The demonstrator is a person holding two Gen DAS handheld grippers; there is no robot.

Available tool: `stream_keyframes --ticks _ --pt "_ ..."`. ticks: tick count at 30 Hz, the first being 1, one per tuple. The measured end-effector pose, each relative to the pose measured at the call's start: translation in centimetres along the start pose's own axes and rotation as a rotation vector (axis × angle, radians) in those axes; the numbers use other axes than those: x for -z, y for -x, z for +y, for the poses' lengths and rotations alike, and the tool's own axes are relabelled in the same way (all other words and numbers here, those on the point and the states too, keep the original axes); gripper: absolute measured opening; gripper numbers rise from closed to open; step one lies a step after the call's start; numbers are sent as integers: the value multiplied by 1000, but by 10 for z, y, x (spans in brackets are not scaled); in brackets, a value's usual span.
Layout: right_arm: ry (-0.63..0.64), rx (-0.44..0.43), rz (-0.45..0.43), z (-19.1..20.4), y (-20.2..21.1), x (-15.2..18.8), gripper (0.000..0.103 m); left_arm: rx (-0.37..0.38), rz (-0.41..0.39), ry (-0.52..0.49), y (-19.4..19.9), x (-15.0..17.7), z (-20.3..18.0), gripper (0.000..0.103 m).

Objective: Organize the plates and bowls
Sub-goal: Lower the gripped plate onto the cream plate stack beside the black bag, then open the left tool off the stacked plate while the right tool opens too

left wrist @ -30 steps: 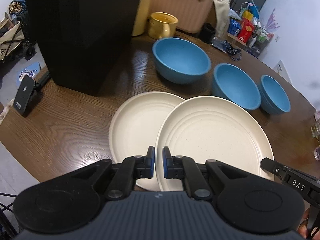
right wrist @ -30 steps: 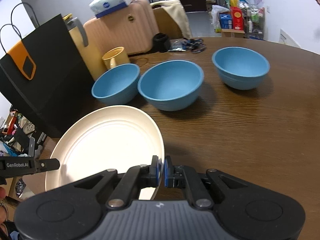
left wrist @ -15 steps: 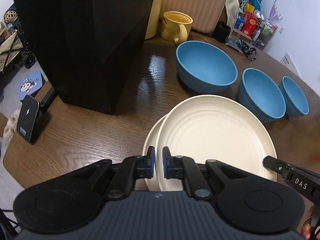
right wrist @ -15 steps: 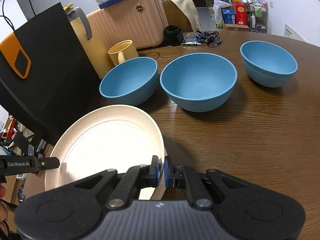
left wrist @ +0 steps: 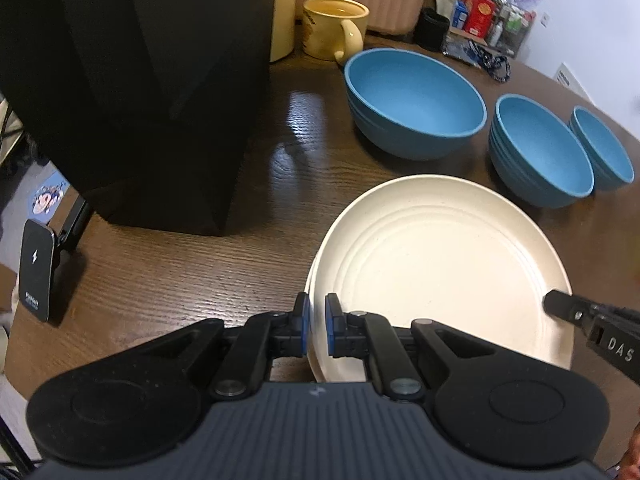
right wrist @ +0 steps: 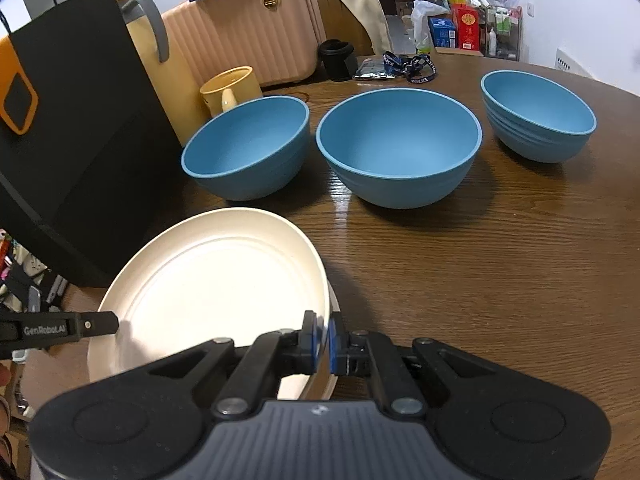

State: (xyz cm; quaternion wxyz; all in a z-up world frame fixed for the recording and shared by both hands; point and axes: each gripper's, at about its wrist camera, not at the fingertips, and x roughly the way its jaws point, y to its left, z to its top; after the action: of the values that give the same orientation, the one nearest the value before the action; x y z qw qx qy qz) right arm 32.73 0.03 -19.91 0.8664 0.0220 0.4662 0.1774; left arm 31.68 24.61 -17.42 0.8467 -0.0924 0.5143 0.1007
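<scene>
Plate (left wrist: 436, 264), cream, gripped at opposite rim points: left tongs (left wrist: 316, 326) closed on near-left edge, right tongs (right wrist: 322, 338) closed on other side. Two-point hold likely chosen to keep wide flat dish level. Held directly over second plate (left wrist: 310, 280), only a sliver of lower rim visible; contact between the two unclear. Probably mid-stacking. Three blue bowls (right wrist: 400, 148) lined up behind on counter (right wrist: 500, 280), apart, not yet nested. Black bag (left wrist: 132, 80) close on left; clearance limited.
</scene>
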Motion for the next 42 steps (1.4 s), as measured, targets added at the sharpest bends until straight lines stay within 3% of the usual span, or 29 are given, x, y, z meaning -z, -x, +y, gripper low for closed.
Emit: stream_keyframes --ticks 20,24,25,27,28,30,31,33,36,38,42 --pt "-13 21 -17 1 -10 16 7 -3 8 -92 -13 -3 -1 10" --pt "-34 7 -8 -2 -8 16 16 5 12 -90 -13 -4 -1 13" --pt "-35 10 -10 -2 -7 15 18 8 11 -89 -12 -4 -1 17" --pt "-39 2 -16 -2 -4 14 27 8 5 -86 -11 -4 -1 40" --pt "-44 -4 -22 -2 -2 13 32 2 -4 -86 -9 -4 -1 47" --pt "-43 -3 -35 -2 2 11 57 -4 -17 -85 -4 -5 -1 62" --pt "-42 0 -42 -2 5 10 62 -3 -24 -83 -2 -5 0 67" --pt "-47 3 -51 -3 8 9 77 -5 -39 -75 3 -6 2 94" --pt "-62 9 -55 -8 11 8 97 -9 -65 -66 10 -9 4 103" --pt "-73 16 -56 -10 12 8 102 -2 -67 -61 13 -11 5 103" --pt "-102 20 -58 -16 15 9 103 7 -73 -57 16 -14 4 103"
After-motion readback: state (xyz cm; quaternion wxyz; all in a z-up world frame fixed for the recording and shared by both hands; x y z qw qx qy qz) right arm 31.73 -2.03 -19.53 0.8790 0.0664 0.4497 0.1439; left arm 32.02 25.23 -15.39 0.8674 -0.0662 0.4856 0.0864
